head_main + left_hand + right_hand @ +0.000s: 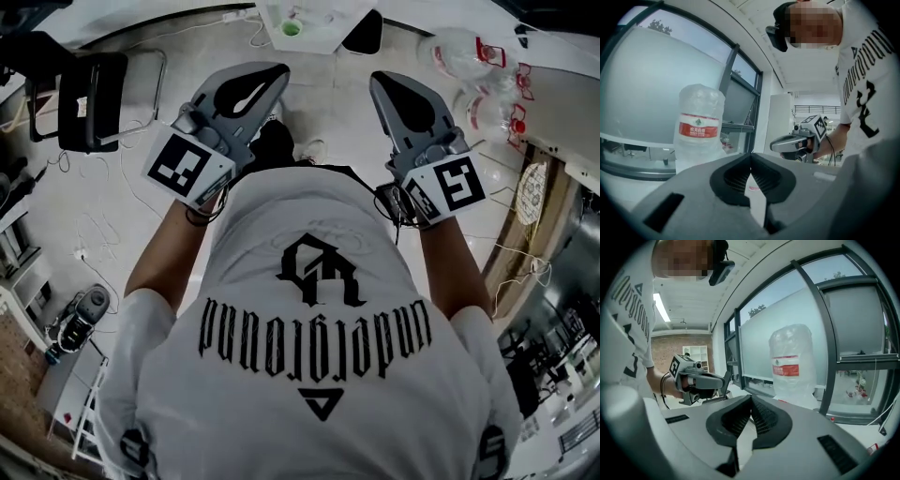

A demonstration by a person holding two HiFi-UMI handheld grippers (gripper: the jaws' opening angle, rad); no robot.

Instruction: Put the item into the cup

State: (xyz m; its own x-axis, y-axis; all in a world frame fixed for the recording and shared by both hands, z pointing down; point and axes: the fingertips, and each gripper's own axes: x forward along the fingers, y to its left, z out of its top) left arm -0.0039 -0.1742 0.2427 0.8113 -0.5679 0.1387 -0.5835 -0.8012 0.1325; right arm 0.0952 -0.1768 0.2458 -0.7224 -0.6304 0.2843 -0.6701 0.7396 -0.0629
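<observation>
Head view: holding L gripper (274, 71) and R gripper (379, 81) up before chest, side by side, apart. Both sets of jaws pressed together at tips, pinching nothing, per each gripper view. No item or cup made out anywhere. Small green thing (292, 28) on white tabletop (328, 28) well beyond jaws, too small to tell. Looks like pre-start, no grasp step begun. Next, prob.: turn twd tabletop, find item, spread jaws before reaching. Writing: jug (699, 126) beyond L jaws, red label w/ white Chinese chars, approx. "农夫山泉". Shirt (314, 281) print reads "underground", upside down.
</observation>
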